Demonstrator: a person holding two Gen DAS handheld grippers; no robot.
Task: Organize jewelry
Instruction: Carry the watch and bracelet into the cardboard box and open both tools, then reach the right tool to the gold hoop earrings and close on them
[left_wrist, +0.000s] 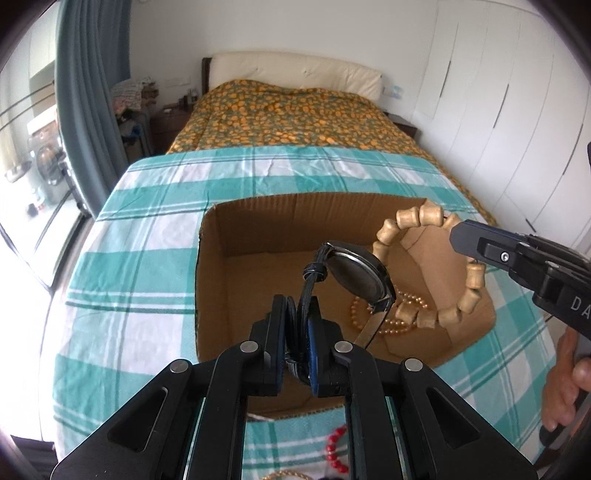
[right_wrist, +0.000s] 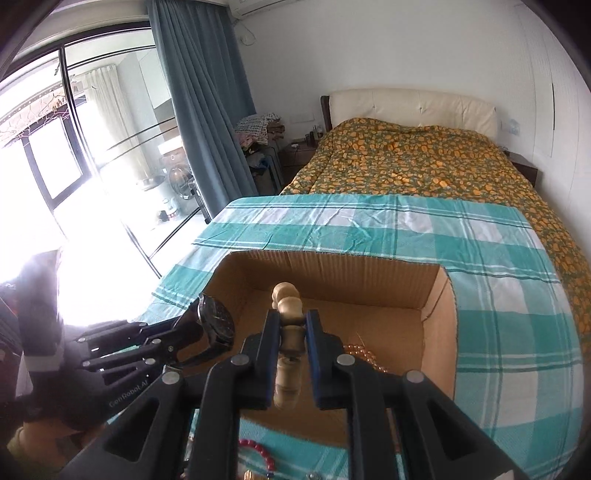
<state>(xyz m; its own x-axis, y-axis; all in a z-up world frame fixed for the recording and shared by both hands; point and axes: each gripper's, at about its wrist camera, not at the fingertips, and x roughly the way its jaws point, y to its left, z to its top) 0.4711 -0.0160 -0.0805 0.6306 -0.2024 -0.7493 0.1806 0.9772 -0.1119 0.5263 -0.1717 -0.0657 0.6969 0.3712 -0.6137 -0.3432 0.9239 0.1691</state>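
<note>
The left gripper (left_wrist: 298, 325) fills the bottom centre of the left wrist view, its jaws pinching the dark strap of a wristwatch (left_wrist: 356, 275). The watch case sticks up and to the right of the jaws, caseback toward the camera, held above the open cardboard box (left_wrist: 258, 221) that sits on the teal-and-white checked cloth (left_wrist: 147, 229).

At the right edge of the same view the right gripper (left_wrist: 456, 230) reaches in from the right — its jaws are pressed onto the wooden bead bracelet (left_wrist: 428, 266), which hangs as a ring over the right half of the box. In the right wrist view the bracelet (right_wrist: 290, 325) appears edge-on between the blue pads (right_wrist: 312, 332), beads stacked upward at the frame's centre, and the watch (right_wrist: 218, 325) shows at left centre in the other gripper's grasp.

A pearl necklace (left_wrist: 388, 310) lies on the box floor, lower right of the watch, partly hidden behind it. Outside the box, on the cloth at the bottom of the frame, lies a red bead bracelet (left_wrist: 336, 454), with a sliver of a gold-coloured piece at the very bottom edge — too little shows to name it.

Beyond the cloth a bed with an orange-patterned cover (left_wrist: 295, 114) fills the upper centre.
</note>
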